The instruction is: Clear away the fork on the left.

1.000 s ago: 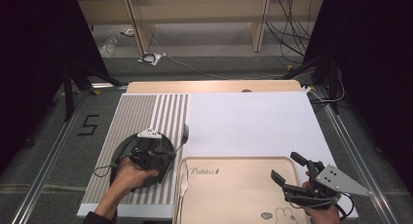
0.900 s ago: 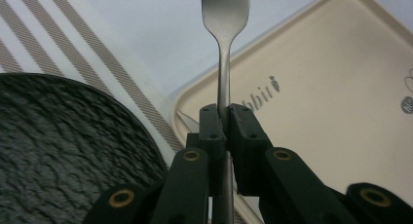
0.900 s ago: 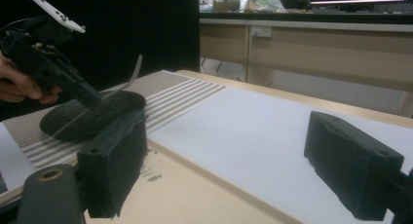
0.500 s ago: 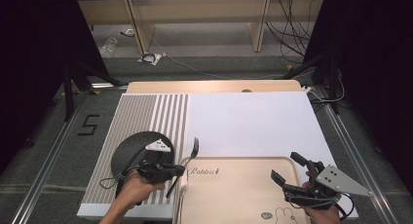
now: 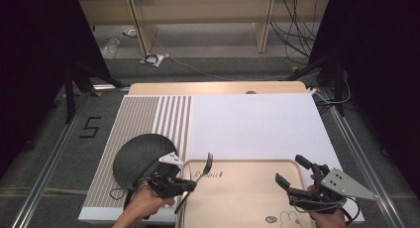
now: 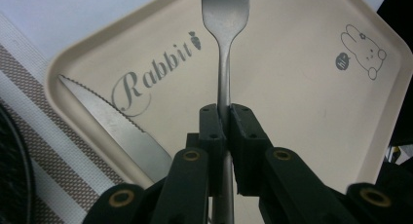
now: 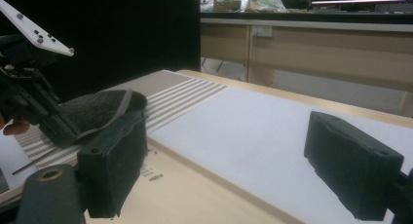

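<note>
Far left on the counter (image 5: pixel 257 87): a striped mat (image 5: pixel 143 120) with a round black woven mat (image 5: pixel 141 153) lying on it. Just beside that, the left hand-held gripper (image 5: pixel 190 187), pinching a silver fork (image 5: pixel 205 166) by its thin handle, both pads pressed tight on the metal. Fork head pointing away from the person, hanging over the near left corner of the tan tray (image 5: pixel 247 188), close to the word "Rabbit". In the left gripper view, the fork (image 6: pixel 225 19) standing straight up between the black jaws, with the tray (image 6: pixel 302 87) below it. A knife (image 6: pixel 117 131) with a jagged edge lying flat along the left inside wall of that tray, apart from the fork. A small bunny drawing at the tray's far corner there. Next, in the middle of the counter, a big white sheet (image 5: pixel 257 124), with the tray sitting at its near edge. Far right: the right hand-held gripper (image 5: pixel 292 174), jaws spread wide apart with nothing between them, held over the right end of the tray. In the right gripper view, two black pads well apart, white sheet (image 7: pixel 253 131) and tray edge (image 7: pixel 195 190) under them, and the other hand-held gripper (image 7: pixel 29 102) off at the left side by the black mat (image 7: pixel 97 109).
</note>
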Available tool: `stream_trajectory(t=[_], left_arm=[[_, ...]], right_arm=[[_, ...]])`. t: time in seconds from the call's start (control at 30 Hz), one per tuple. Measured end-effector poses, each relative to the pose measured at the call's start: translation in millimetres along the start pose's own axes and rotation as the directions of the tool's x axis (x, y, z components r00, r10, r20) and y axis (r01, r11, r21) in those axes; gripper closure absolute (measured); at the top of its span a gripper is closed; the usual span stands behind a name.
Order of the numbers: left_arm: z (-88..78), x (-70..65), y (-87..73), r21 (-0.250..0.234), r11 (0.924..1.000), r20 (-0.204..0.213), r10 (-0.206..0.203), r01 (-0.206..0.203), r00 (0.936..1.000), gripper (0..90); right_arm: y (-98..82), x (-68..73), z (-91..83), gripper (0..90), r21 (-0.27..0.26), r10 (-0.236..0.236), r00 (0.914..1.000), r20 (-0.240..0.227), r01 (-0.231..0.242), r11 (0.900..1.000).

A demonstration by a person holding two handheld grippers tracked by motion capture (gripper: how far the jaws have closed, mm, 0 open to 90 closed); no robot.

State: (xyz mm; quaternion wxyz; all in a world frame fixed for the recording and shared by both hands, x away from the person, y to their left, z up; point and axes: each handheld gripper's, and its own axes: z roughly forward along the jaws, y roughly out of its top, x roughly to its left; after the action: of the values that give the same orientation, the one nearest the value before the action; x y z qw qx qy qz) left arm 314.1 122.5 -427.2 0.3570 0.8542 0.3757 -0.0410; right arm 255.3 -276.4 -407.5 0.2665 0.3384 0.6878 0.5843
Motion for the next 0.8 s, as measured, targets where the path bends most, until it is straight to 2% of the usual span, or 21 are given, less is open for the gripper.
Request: stream_trajectory(t=[0.17,0.4,0.8], left_arm=[[4.4,-2.6,-2.4,0.023,0.9997,0.008,-0.007,0.007,0.9999,83.7],[14.5,-17.7,-4.0,0.093,0.9948,0.037,0.039,-0.042,0.9985,83.7],[27.9,-34.4,-3.6,0.153,0.9838,0.060,0.085,-0.093,0.9946,83.7]], right_arm=[[-0.1,-0.1,0.0,16.7,0.000,0.001,1.0000,-0.001,-0.001,1.000],[0.1,0.2,0.0,16.8,0.001,-0.004,1.0000,-0.003,0.004,1.000],[-0.3,0.9,0.6,16.8,0.001,-0.004,1.0000,-0.004,0.004,1.000]])
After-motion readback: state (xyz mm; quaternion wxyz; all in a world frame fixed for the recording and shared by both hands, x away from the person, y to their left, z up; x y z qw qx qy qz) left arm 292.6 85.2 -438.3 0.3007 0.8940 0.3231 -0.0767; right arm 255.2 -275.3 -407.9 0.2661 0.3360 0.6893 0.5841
